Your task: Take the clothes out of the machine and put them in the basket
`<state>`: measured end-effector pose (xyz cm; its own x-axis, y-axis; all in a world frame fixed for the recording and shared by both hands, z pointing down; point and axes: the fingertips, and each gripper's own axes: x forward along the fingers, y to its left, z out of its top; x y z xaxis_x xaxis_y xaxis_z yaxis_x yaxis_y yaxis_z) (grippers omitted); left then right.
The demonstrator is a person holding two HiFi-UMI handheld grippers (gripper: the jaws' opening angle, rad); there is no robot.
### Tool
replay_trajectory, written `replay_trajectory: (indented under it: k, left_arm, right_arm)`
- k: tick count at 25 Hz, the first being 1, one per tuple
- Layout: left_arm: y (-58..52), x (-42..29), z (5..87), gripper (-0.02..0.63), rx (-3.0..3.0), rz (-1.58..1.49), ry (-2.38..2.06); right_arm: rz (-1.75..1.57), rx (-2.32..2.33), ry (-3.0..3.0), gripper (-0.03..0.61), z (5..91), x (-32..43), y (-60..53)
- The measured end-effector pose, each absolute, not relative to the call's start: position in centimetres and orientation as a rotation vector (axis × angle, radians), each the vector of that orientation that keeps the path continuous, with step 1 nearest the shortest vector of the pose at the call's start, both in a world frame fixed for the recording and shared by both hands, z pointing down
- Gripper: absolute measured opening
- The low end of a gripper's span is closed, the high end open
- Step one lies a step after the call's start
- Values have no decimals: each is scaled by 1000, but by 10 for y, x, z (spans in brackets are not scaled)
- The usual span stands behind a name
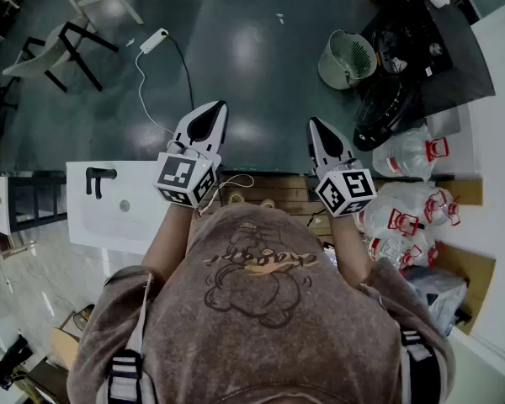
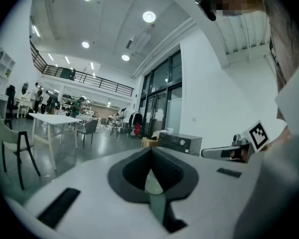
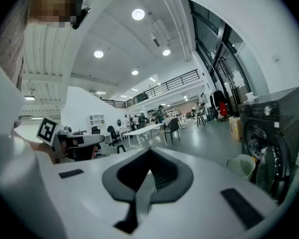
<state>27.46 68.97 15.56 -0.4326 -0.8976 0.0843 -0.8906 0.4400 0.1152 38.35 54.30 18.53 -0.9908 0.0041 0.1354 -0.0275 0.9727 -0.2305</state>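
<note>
A dark washing machine stands at the upper right of the head view, with its round door toward me. It also shows at the right edge of the right gripper view, as the washing machine. A pale green basket sits on the floor beside it, and the basket appears low in the right gripper view too. My left gripper and right gripper are held side by side in front of my chest, pointing forward. Both are shut and hold nothing. No clothes are visible.
A white counter with a black handle lies below the left gripper. Clear plastic bags with red clips sit at the right. A white power strip with its cable lies on the floor, with chairs at the far left.
</note>
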Motion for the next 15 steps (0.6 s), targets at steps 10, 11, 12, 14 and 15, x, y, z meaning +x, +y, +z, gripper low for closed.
replay_trajectory:
  k: [10,11,12,14,15]
  left_arm:
    - [696,252,167,3,1636,-81,-2527]
    - [697,250,169,3,1640,-78,-2520]
    - [697,248,171,3,1642,-77,-2514]
    - [696,242,174,3,1641,-80,-2507]
    - [695,239,174,3,1641,-82,-2505]
  right_arm:
    - [385,45,-2997,-6,190,359,557]
    - [383,52,-2994,-6,191,359,558]
    - [381,60,-2990,-6,192,358,558]
    - [381,78,-2979,-6,194,358,556]
    - [385,90,-2973,-6,195,357,553]
